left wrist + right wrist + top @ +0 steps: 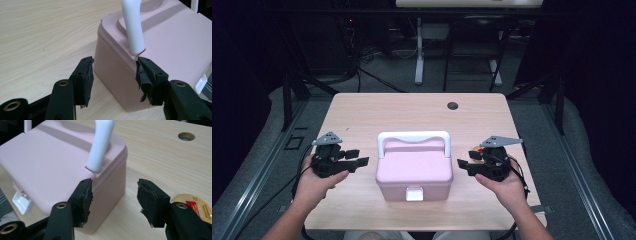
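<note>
A pink box (414, 167) with a white handle (413, 136) upright and a white latch (414, 193) on its near side stands at the table's middle. A hand holds my left gripper (358, 156) just left of the box, aimed at its left end, open and apart from it. In the left gripper view the gripper (115, 61) has nothing between its pads, and the box (175, 45) and handle (132, 25) lie beyond. My right gripper (466, 159) mirrors it at the right end, open. In the right gripper view that gripper (113, 183) faces the box (50, 162).
A round yellow and red disc (197, 205) lies on the wooden table (362, 115) under the right gripper. A cable hole (453, 106) sits at the back right. Desk legs and cables stand on the floor behind the table.
</note>
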`<state>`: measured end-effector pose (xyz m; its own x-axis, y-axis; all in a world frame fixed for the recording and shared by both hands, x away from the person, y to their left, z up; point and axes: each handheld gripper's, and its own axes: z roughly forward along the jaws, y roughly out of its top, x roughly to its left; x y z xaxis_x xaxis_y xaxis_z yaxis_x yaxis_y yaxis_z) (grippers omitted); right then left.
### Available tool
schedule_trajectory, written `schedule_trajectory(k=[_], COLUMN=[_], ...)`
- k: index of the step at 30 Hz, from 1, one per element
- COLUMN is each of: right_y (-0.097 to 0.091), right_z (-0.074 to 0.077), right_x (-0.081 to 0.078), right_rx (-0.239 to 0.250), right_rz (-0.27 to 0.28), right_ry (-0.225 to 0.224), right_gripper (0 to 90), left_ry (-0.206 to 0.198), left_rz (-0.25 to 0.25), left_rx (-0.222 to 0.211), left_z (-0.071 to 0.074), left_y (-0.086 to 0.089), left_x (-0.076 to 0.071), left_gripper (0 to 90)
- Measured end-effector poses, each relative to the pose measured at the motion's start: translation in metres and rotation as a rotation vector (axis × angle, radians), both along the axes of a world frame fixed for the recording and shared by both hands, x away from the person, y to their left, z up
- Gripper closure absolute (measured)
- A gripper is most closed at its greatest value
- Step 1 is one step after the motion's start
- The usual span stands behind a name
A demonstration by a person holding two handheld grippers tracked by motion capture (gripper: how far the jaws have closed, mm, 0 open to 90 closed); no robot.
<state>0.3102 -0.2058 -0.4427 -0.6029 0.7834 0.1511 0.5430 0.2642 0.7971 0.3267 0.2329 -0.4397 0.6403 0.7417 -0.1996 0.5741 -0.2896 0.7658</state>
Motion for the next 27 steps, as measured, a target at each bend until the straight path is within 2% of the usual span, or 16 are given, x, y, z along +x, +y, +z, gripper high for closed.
schedule_trajectory(k=[14, 22, 27], right_y=[0.019, 0.031, 0.033], right_z=[0.009, 0.005, 0.001], right_x=[0.008, 0.017, 0.022], right_rx=[0.038, 0.032, 0.035], right_rz=[0.049, 0.057, 0.053], right_ry=[-0.006, -0.009, -0.004], right_gripper=[44.8, 44.7, 48.0], left_ry=[-0.011, -0.004, -0.006], left_rz=[-0.050, -0.058, -0.062], left_rx=[-0.017, -0.011, 0.009], left_z=[0.011, 0.007, 0.003], left_y=[-0.023, -0.037, -0.043], left_x=[0.008, 0.018, 0.021], left_gripper=[45.4, 45.8, 52.4])
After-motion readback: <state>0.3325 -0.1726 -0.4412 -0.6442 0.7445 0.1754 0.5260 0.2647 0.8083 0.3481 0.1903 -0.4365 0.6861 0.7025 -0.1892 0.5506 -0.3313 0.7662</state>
